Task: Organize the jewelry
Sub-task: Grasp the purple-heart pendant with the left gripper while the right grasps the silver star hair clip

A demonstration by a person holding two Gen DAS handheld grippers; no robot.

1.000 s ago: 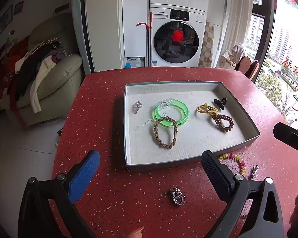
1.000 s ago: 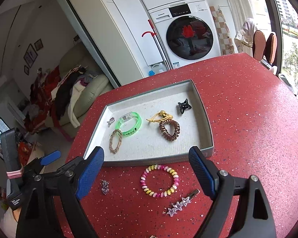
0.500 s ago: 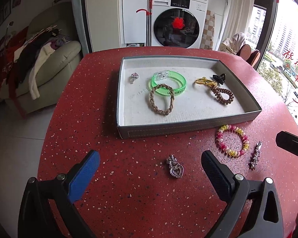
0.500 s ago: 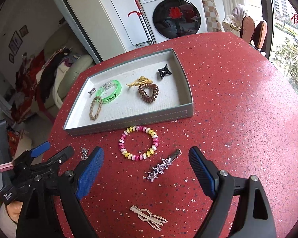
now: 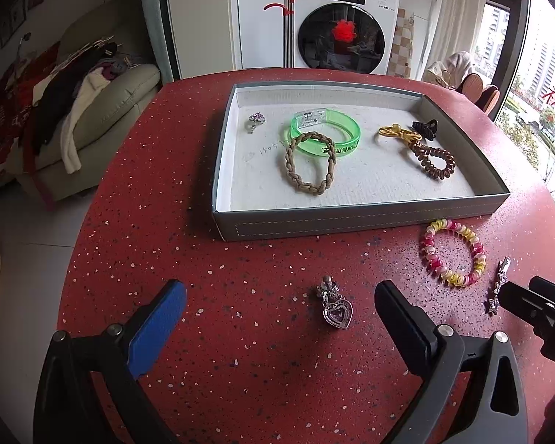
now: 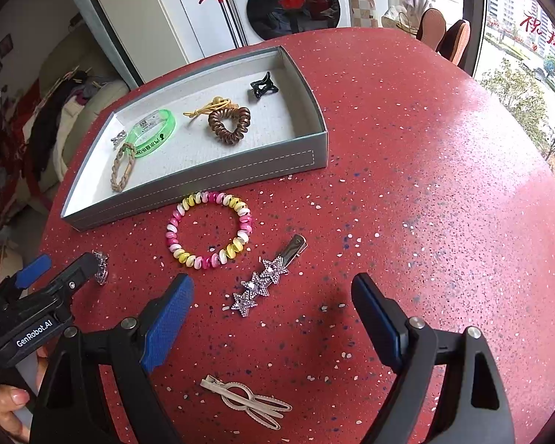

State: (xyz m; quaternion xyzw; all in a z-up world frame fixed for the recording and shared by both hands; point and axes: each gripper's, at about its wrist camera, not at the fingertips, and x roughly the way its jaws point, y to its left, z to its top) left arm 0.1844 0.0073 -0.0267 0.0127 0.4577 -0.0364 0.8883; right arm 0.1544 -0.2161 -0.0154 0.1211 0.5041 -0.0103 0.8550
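- The tray (image 5: 359, 214), grey outside and white inside, sits toward the far side of the red speckled surface (image 6: 425, 185).
- In the tray, from its left wall to its right: a small silver charm (image 5: 254, 121), a green wristband (image 5: 325, 137) with a braided tan hair tie (image 5: 310, 162) lying partly over it, a yellow cord tie (image 5: 397, 133) touching a brown spiral hair tie (image 5: 434, 157), and a black claw clip (image 5: 424, 128) near the far right corner.
- Just outside the tray's near wall lies a pink, yellow and white spiral bracelet (image 6: 209, 235).
- Beside the bracelet, toward the near edge, lies a silver clip with three stars (image 6: 266, 281).
- Closer still to the near edge lies a pale metal hair clip (image 6: 246, 401).
- A heart pendant (image 5: 335, 309) lies alone on the surface, left of the bracelet.
- The left tongs (image 5: 279, 318) are spread wide and empty, with the pendant lying between their tips, untouched.
- The right tongs (image 6: 272, 320) are also spread wide and empty, poised over the star clip without touching it.
- A hand (image 6: 7, 403) shows at the lower left of the right wrist view, holding the left tongs' handle.
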